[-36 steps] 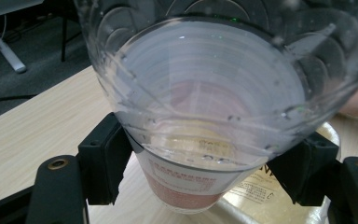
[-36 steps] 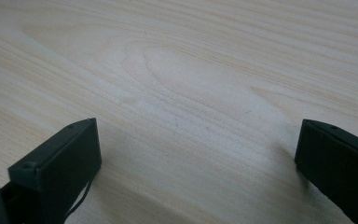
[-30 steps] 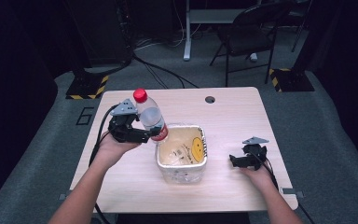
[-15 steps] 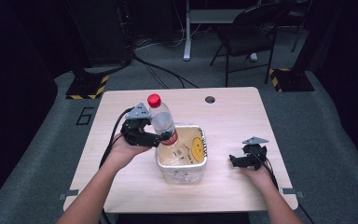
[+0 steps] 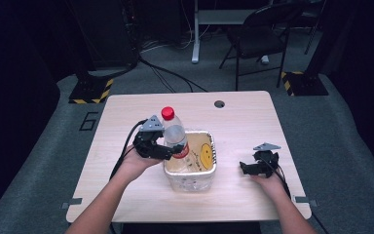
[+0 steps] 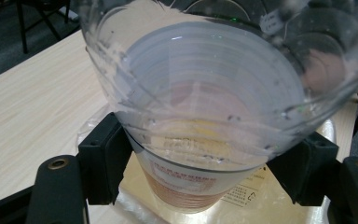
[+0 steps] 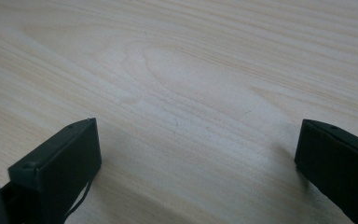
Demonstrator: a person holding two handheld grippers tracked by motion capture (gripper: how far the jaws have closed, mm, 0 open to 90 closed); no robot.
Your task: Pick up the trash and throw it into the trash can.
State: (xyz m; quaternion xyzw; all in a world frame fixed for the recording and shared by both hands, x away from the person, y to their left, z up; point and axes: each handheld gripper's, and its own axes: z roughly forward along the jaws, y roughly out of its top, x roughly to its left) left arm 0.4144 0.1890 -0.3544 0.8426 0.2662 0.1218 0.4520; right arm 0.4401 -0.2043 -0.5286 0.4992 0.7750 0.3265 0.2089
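Pale wooden table (image 5: 253, 122) on grey carpet (image 5: 345, 146), dark room.

Our left gripper (image 5: 168, 148) and right gripper (image 5: 246, 168) are black, each topped by a grey three-cornered plate and trailing a black cable; our forearms are bare.

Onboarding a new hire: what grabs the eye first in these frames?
First the clear bottle with a red cap, clamped upright in the left tongs over the left edge of a translucent bin with a yellow smiley face at the table's middle. Then the right tongs, open, resting on bare wood at the table's right side.
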